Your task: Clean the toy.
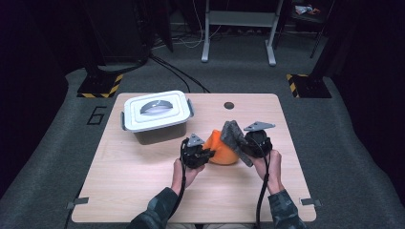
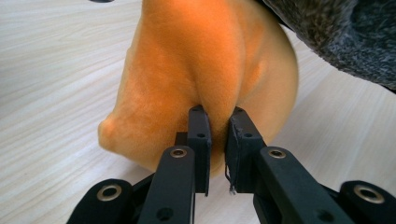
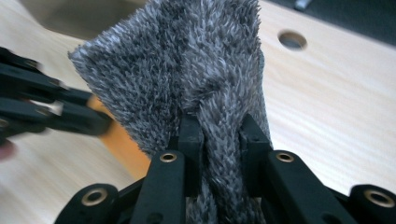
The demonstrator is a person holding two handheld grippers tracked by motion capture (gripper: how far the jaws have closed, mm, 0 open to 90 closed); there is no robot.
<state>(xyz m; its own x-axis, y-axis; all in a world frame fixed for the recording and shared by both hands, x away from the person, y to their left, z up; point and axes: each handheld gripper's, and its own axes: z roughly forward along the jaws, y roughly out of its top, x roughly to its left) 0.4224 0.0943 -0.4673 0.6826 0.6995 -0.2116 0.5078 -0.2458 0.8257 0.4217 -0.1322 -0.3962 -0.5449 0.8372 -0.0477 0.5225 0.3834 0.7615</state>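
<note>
Soft orange fleece cloth (image 2: 205, 70) is sitting bunched mid-table, just right of the white lidded plastic box (image 1: 156, 114). Left gripper (image 2: 218, 140) is pinching a fold of it, jaws clamped on the fabric. Right gripper (image 3: 219, 140) is holding the shaggy grey microfibre cloth (image 3: 187, 65) up over the orange one, jaws clamped on it too. Looks like the separating or lifting step; next move likely needs pulling the two apart without dragging. Where the cloths overlap is hard to make out on the light wooden table (image 1: 143, 191).

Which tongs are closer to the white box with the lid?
Left. The left tongs pinch the orange cloth just below the box; the right tongs hold the grey cloth farther away.
</note>
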